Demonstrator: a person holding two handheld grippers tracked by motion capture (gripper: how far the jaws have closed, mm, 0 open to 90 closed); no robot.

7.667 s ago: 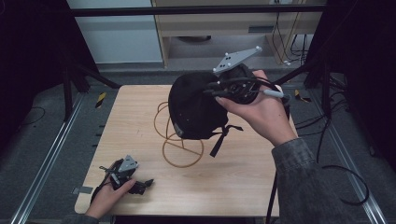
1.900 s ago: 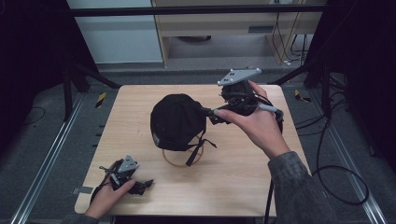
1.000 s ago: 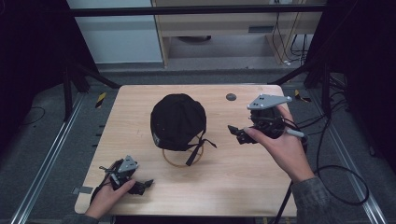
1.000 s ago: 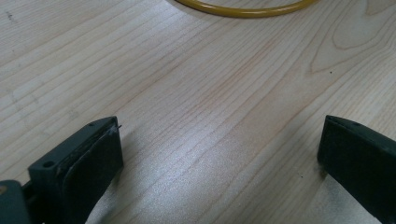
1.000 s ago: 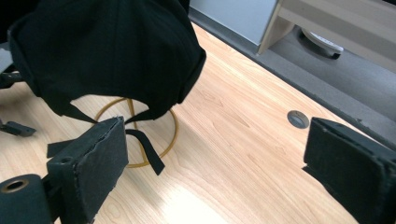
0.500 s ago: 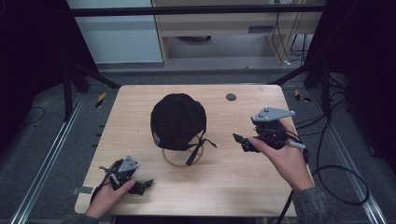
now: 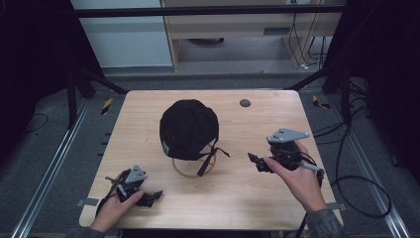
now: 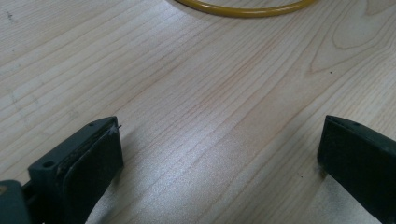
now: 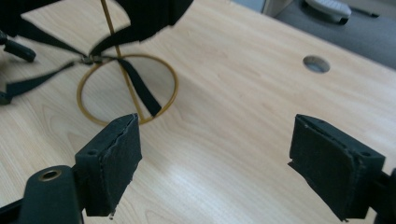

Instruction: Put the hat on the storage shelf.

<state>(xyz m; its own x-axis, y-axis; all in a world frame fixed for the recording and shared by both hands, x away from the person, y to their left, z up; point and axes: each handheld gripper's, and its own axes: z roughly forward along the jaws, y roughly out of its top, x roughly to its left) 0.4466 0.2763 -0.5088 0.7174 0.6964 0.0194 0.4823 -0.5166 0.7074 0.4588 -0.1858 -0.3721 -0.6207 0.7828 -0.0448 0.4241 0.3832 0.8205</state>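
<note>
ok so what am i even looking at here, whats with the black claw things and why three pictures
A person sits at a wooden table and holds a hand tool in each hand. Each tool is a two-jaw gripper: the left gripper rests at the near left, the right gripper is at the right side.

The high view comes from a fixed camera above the table. The other two come from small cameras riding on the grippers, so the black blocks at the bottom of those pictures are each gripper's own jaws.

On the table stands a thin yellow wire stand with a ring base, and a black cap with dangling straps sits on top of it. A small round hole is in the tabletop.

Both grippers are open and hold nothing.
</note>
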